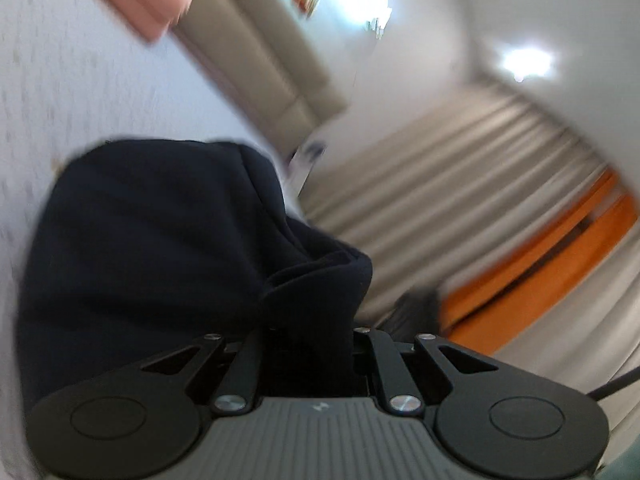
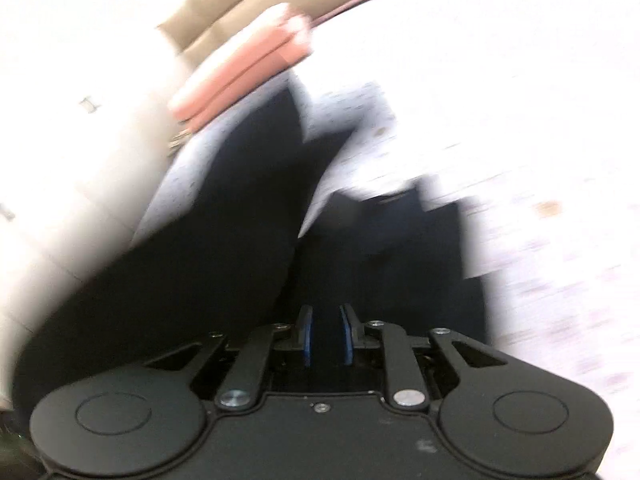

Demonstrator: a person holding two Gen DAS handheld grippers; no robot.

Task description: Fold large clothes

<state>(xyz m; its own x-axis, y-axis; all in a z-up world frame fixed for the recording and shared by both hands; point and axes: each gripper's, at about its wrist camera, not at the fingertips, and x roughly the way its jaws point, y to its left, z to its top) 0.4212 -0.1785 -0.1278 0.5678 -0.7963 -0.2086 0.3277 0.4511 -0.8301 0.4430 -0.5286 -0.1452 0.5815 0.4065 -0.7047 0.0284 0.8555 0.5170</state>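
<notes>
Left gripper (image 1: 308, 344) fingers clamped on dark navy garment (image 1: 160, 240), lifted off the white bed (image 1: 80, 80). Right gripper (image 2: 326, 332) fingers slightly parted, gripping nothing, above the garment.

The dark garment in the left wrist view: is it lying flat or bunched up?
Bunched up. The dark garment rises in thick folds from the left gripper, whose fingers it hides, above the pale sheet.

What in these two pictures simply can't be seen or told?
- Left wrist view: the left gripper fingers are buried in the dark garment, so the grip itself is hidden.
- Right wrist view: motion blur smears the dark garment; its shape and type are unclear.
- Both views: the pink folded item is blurred, and the left view's edge cuts it off.
- Nobody holding the tools is visible.
</notes>
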